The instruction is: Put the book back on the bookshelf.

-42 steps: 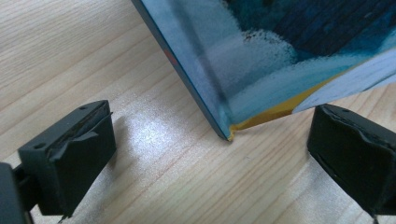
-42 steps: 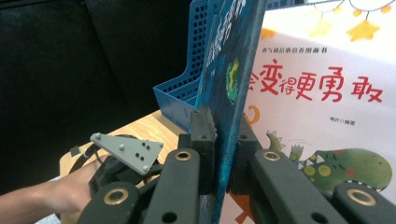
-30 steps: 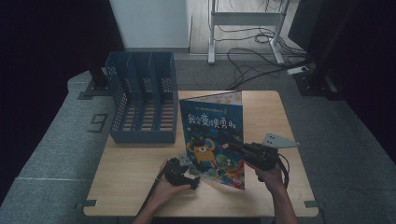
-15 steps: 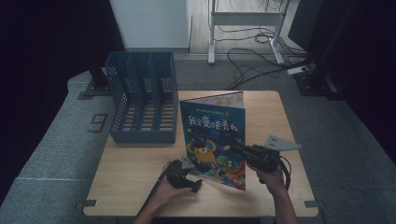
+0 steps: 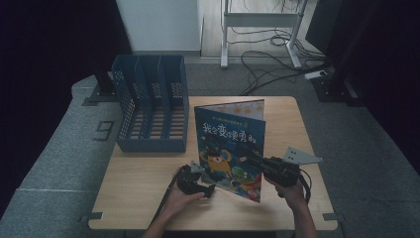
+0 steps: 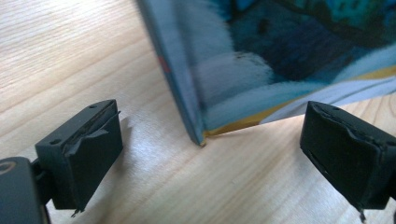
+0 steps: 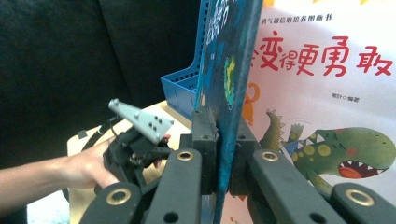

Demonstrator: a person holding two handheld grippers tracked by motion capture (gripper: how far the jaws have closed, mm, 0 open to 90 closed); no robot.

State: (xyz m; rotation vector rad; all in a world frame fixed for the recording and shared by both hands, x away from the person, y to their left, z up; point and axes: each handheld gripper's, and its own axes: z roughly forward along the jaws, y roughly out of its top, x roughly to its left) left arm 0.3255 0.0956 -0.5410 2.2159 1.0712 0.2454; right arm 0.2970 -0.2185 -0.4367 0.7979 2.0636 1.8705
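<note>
A picture book (image 5: 230,141) with a dark blue cover and red characters stands upright on the wooden table (image 5: 138,198). My right gripper (image 5: 251,159) is shut on its right edge, and in the right gripper view the jaws of the right gripper (image 7: 223,140) clamp the thin edge of the book (image 7: 327,116). My left gripper (image 5: 205,187) sits low at the book's lower left corner. In the left gripper view, the left gripper (image 6: 212,154) is open, with the corner of the book (image 6: 280,60) resting on the wood between its jaws and touching neither.
A blue slotted file rack (image 5: 151,111) stands at the table's back left, open side up; it also appears behind the book as the blue rack (image 7: 184,88). Cables and a metal stand (image 5: 262,20) lie on the floor beyond. The table's near left is bare wood.
My left gripper has crept a little to the right, toward the book's lower corner. The book and my right gripper have barely moved.
</note>
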